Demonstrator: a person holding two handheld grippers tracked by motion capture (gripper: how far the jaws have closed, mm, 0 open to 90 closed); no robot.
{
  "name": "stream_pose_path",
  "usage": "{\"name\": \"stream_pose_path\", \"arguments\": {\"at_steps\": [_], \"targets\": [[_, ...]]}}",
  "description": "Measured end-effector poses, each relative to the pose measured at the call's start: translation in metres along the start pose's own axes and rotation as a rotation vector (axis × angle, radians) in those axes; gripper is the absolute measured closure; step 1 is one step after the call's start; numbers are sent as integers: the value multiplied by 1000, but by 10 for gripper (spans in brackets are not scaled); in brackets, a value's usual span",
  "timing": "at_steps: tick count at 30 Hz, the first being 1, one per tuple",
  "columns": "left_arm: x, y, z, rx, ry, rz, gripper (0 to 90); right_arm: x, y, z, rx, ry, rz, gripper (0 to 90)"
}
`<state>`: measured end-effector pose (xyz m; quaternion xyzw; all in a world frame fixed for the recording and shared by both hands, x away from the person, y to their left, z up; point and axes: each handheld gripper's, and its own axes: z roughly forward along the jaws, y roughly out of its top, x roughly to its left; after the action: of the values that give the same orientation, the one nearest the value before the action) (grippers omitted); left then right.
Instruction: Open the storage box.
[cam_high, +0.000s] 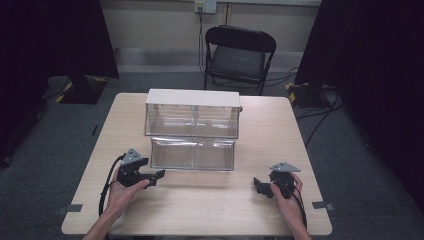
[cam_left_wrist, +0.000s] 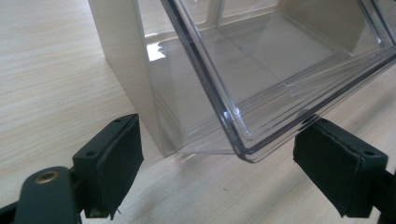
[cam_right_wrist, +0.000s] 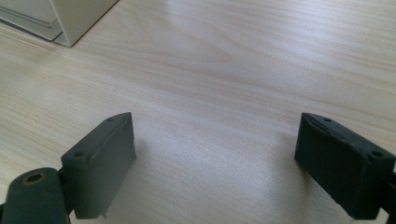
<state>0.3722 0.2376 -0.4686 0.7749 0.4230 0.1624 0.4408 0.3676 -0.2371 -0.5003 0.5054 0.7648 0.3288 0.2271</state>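
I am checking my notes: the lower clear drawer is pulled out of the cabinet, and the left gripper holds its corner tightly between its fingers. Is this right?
Not quite. The lower clear drawer is pulled out of the cabinet, but the left gripper does not hold it: the left gripper view shows its fingers open, with the drawer's corner between them untouched.

A clear drawer (cam_high: 193, 154) juts forward from a clear-fronted cabinet (cam_high: 193, 114), blocking the table's (cam_high: 210, 210) middle. Bare tabletop lies open along the near edge and both sides.
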Motion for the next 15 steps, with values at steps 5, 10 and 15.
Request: {"name": "stream_pose_path", "arguments": {"at_steps": [5,10,15], "targets": [[-1,0,-1,-9,1,2,155,0,0,0,0,0,0,115],[-1,0,-2,-15,-1,9,159,0,0,0,0,0,1,115],[-3,1,-3,-19,-6,21,159,0,0,0,0,0,1,115]]}}
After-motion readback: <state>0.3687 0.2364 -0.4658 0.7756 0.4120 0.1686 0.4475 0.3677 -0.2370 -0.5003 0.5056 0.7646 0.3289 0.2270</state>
